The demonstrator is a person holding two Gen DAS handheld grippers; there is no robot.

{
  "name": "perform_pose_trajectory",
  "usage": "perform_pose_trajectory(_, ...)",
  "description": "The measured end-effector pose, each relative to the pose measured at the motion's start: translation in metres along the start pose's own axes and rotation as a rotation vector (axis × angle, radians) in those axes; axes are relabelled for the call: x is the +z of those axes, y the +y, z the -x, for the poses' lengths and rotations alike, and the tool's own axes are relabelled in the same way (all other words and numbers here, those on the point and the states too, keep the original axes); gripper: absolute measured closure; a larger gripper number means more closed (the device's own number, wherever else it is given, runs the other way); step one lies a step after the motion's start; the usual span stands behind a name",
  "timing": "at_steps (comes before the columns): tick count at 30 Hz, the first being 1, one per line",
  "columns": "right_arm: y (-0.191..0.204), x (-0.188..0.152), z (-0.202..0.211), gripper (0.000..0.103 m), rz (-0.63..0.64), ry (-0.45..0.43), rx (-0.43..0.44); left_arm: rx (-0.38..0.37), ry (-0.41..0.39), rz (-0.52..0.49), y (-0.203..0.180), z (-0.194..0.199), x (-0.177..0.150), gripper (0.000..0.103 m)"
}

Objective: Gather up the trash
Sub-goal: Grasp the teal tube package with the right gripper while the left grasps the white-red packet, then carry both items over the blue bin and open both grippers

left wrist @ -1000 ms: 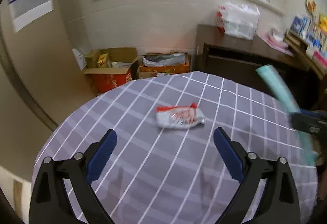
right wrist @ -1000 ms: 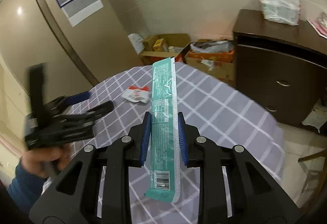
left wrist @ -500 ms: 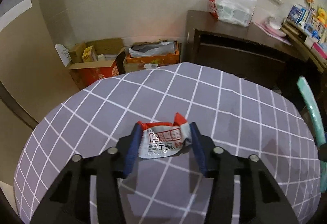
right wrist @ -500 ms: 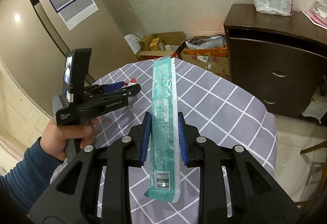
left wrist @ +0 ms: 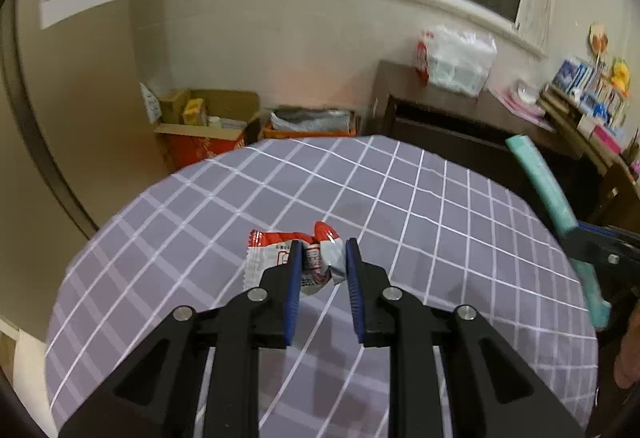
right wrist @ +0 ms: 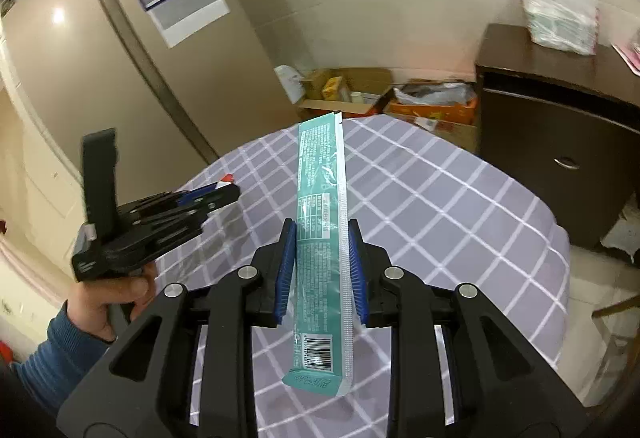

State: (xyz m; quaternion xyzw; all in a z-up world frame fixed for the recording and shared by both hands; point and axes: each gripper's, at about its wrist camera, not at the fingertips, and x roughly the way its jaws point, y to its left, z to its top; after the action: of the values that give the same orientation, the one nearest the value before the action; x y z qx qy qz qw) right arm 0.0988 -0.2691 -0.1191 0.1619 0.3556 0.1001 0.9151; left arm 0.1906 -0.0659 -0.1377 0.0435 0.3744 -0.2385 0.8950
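The left hand-held gripper (left wrist: pixel 320 250) is closing on a red-and-white wrapper (left wrist: pixel 316 262) above the tabletop (left wrist: pixel 440 206); the right hand-held gripper (right wrist: pixel 322 234) grips a long green packet (right wrist: pixel 322 198)

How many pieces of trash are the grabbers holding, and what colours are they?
Red and white wrapper, crumpled, between the fingers of the left gripper, whose jaws are closing: 1
Green wrapper, long and flat, clamped in the right gripper: 1
Total: 2
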Motion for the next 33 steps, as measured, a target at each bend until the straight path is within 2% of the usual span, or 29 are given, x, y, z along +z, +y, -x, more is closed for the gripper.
perform_pose_trajectory(6,0.061,0.001,-0.014,0.078,0.097,0.034,0.075,0.055,-0.091,0.061,0.035,0.074,-0.022,0.083)
perform_pose_trajectory(10,0.125,-0.003,-0.030,0.078,0.192,0.077,0.158,0.158,-0.171,0.149,0.083,0.146,-0.056,0.083)
perform_pose_trajectory(12,0.171,-0.013,-0.044,0.078,0.276,0.123,0.214,0.221,-0.184,0.215,0.113,0.179,-0.082,0.083)
perform_pose_trajectory(14,0.223,-0.028,-0.064,0.078,0.349,0.184,0.313,0.308,-0.172,0.281,0.149,0.209,-0.118,0.083)
perform_pose_trajectory(16,0.273,-0.046,-0.088,0.078,0.406,0.251,0.377,0.393,-0.134,0.367,0.188,0.234,-0.163,0.083)
perform_pose_trajectory(18,0.316,-0.066,-0.111,0.078,0.450,0.322,0.430,0.445,-0.089,0.454,0.221,0.251,-0.203,0.083)
perform_pose_trajectory(19,0.345,-0.081,-0.127,0.078,0.474,0.372,0.469,0.464,-0.071,0.480,0.231,0.256,-0.219,0.083)
perform_pose_trajectory(22,0.400,-0.116,-0.157,0.078,0.533,0.476,0.508,0.498,-0.016,0.572,0.263,0.265,-0.268,0.083)
perform_pose_trajectory(26,0.454,-0.163,-0.199,0.078,0.579,0.609,0.506,0.500,0.055,0.687,0.302,0.254,-0.317,0.083)
perform_pose_trajectory(30,0.481,-0.199,-0.235,0.078,0.600,0.695,0.468,0.474,0.088,0.743,0.323,0.236,-0.335,0.082)
perform_pose_trajectory(33,0.489,-0.208,-0.255,0.077,0.595,0.728,0.439,0.437,0.115,0.765,0.338,0.220,-0.342,0.079)
